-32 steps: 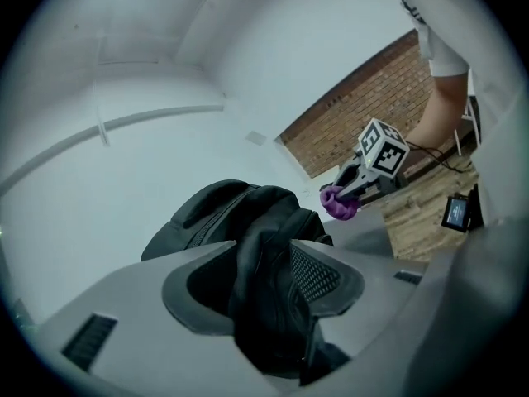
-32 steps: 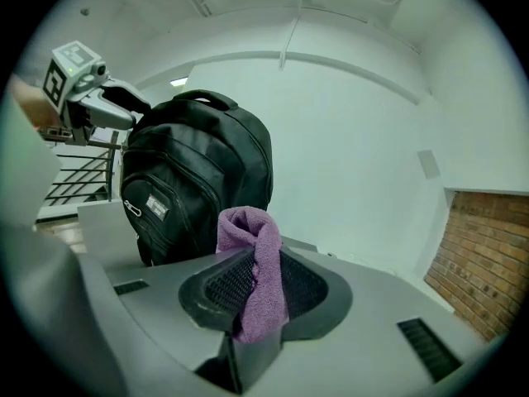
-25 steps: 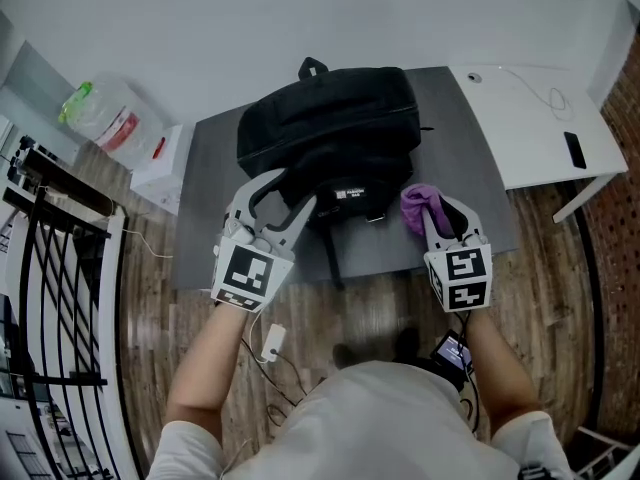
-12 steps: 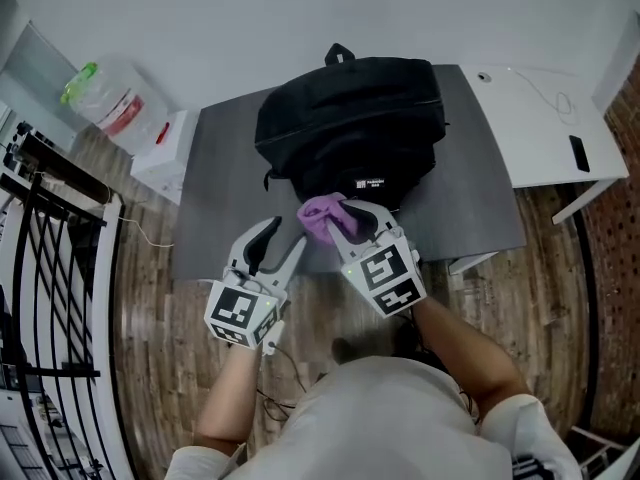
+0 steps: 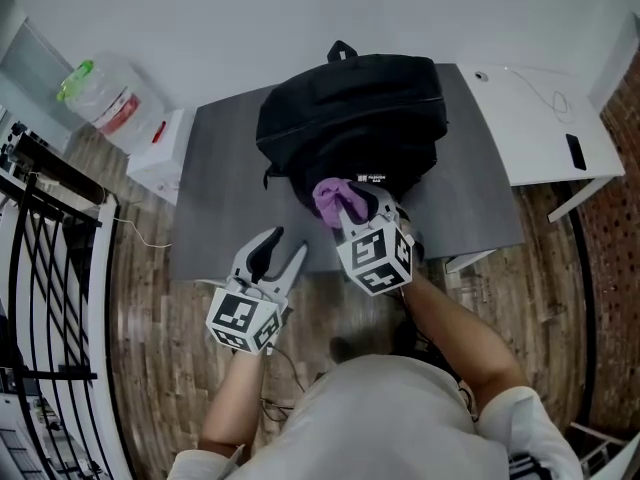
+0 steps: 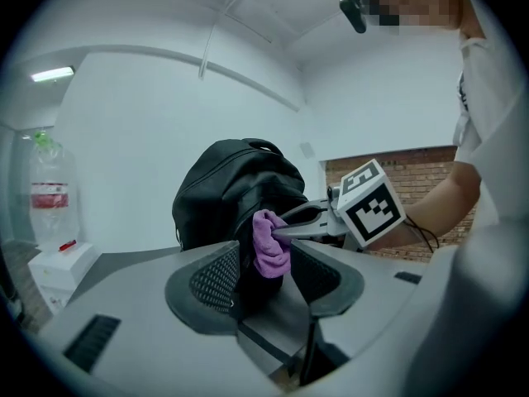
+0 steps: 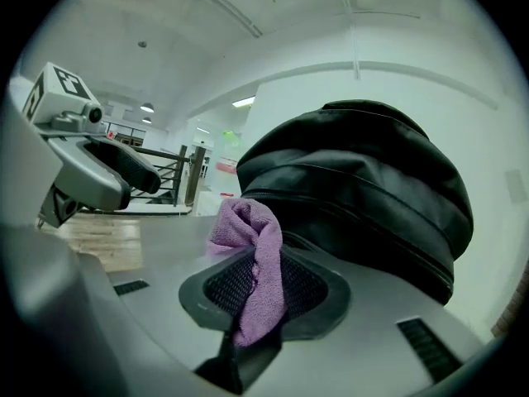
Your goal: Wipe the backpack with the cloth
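Right claw [image 5: 352,208] is clenched on the bunched middle of the soft, limp cloth [image 5: 332,196], judged a sound hold, directly against the yielding backpack [image 5: 350,108] ahead; left claw [image 5: 288,244] released, empty.

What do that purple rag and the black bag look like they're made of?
The purple cloth: soft, matte microfibre or terry, judging by its fuzzy nap and limp folds. The black backpack: probably woven nylon or polyester, with a faint sheen and stitched seams.
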A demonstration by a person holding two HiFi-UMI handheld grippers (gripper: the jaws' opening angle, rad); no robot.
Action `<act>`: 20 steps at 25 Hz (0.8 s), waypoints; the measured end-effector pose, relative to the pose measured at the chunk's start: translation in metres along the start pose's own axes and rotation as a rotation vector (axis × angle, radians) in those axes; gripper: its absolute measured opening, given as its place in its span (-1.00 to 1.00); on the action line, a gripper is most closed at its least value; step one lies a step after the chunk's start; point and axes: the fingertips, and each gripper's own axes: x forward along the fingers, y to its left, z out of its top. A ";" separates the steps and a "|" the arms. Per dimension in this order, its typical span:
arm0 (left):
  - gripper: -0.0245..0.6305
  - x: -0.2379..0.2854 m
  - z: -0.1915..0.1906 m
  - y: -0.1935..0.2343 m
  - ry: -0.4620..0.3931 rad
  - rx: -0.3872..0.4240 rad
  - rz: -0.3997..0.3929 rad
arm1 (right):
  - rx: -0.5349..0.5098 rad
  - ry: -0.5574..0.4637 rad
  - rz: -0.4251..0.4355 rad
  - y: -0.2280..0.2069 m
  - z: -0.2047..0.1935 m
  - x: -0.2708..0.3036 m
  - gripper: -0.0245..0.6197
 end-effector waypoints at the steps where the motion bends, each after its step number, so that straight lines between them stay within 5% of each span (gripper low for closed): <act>1: -0.36 0.003 0.000 -0.002 -0.001 0.000 -0.008 | -0.009 0.012 -0.019 -0.005 -0.005 0.000 -0.62; 20: -0.36 0.034 0.004 -0.022 0.006 -0.034 -0.089 | -0.078 0.117 -0.214 -0.073 -0.057 -0.033 -0.62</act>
